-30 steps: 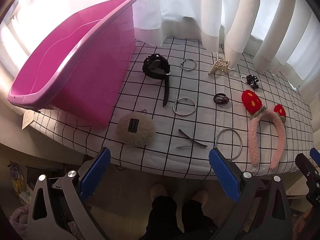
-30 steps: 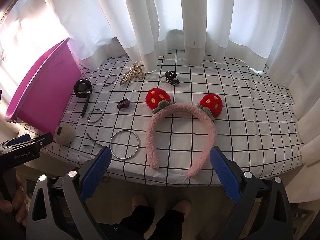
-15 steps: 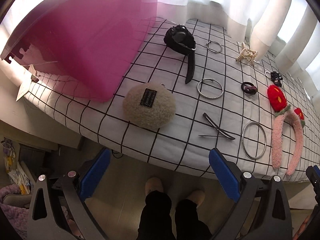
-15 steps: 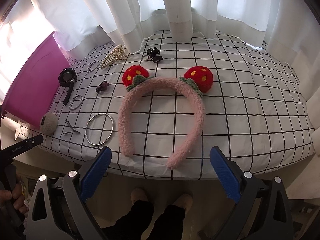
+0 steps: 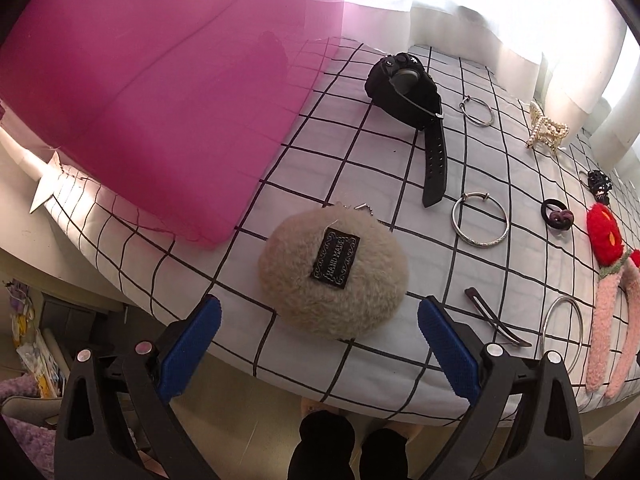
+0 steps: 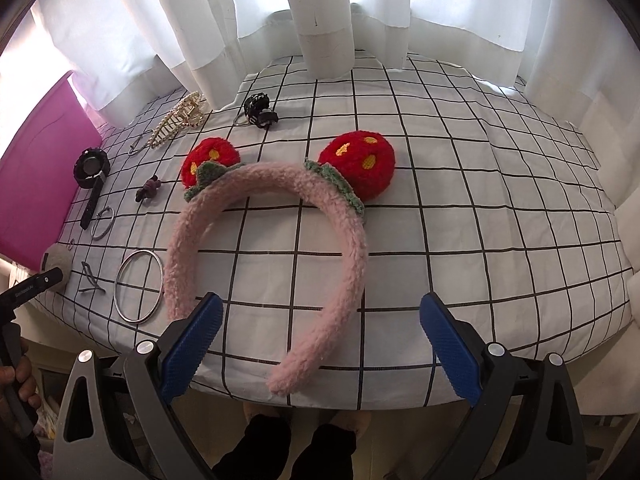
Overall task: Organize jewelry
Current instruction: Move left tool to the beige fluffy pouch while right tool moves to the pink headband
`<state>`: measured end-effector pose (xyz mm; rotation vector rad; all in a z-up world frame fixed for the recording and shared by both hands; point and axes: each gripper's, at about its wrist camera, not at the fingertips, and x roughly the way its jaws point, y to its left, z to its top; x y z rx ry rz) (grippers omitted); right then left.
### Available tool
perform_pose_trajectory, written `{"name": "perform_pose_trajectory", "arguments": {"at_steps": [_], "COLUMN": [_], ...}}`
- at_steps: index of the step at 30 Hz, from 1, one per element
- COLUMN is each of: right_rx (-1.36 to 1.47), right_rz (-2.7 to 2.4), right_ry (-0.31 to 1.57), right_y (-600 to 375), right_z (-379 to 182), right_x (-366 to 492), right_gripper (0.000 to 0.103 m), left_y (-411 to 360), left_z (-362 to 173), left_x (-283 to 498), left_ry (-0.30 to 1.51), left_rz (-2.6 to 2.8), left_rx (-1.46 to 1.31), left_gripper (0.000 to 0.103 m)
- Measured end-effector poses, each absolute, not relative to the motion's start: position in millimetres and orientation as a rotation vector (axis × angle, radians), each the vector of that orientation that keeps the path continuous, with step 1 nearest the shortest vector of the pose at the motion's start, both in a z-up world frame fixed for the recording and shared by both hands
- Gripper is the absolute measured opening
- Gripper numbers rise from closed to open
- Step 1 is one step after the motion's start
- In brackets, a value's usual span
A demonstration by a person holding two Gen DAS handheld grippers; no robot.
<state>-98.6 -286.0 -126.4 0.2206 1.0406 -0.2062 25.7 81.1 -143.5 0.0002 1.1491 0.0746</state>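
Note:
A beige fluffy pouch [image 5: 333, 276] with a black label lies near the table's front edge, just ahead of my open left gripper [image 5: 318, 346]. Left of it stands the pink bin [image 5: 160, 80]. Behind the pouch lie a black watch [image 5: 412, 92], silver bangles [image 5: 480, 225], a pearl claw clip [image 5: 546, 132], hair ties and black hairpins [image 5: 496, 320]. A pink headband [image 6: 276, 240] with red strawberry ears lies in front of my open right gripper [image 6: 318, 346], its near right end between the fingers' line. Neither gripper holds anything.
A white grid-patterned cloth [image 6: 480, 220] covers the table; white curtains [image 6: 320, 8] hang along its back. The person's legs and slippers show below the front edge. The left gripper's body [image 6: 28, 288] and a hand appear at the right wrist view's left edge.
Both grippers have moved closer to the table: the left toward the fluffy pouch, the right toward the headband. Nothing on the table has moved.

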Motion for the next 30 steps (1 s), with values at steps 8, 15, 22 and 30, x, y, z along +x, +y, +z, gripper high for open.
{"name": "perform_pose_trajectory", "arguments": {"at_steps": [8, 15, 22, 30], "right_rx": [0.233, 0.208, 0.187, 0.135], "right_rz": [-0.229, -0.271, -0.279, -0.287], "right_ry": [1.031, 1.037, 1.056, 1.073], "right_y": [-300.2, -308.4, -312.9, -308.5], "right_z": [-134.7, -145.4, -160.2, -172.6], "right_x": [-82.8, -70.7, -57.0, -51.6], "right_gripper": [0.094, 0.094, 0.094, 0.094], "left_y": [79.5, 72.7, 72.0, 70.4], "left_z": [-153.3, -165.0, -170.0, -171.0], "left_x": [35.7, 47.6, 53.6, 52.6], "left_ry": [1.156, 1.166, 1.139, 1.112], "left_rz": [0.062, 0.05, 0.035, 0.022], "left_rx": [-0.003, -0.006, -0.031, -0.02], "left_gripper": [0.097, 0.097, 0.098, 0.098]}}
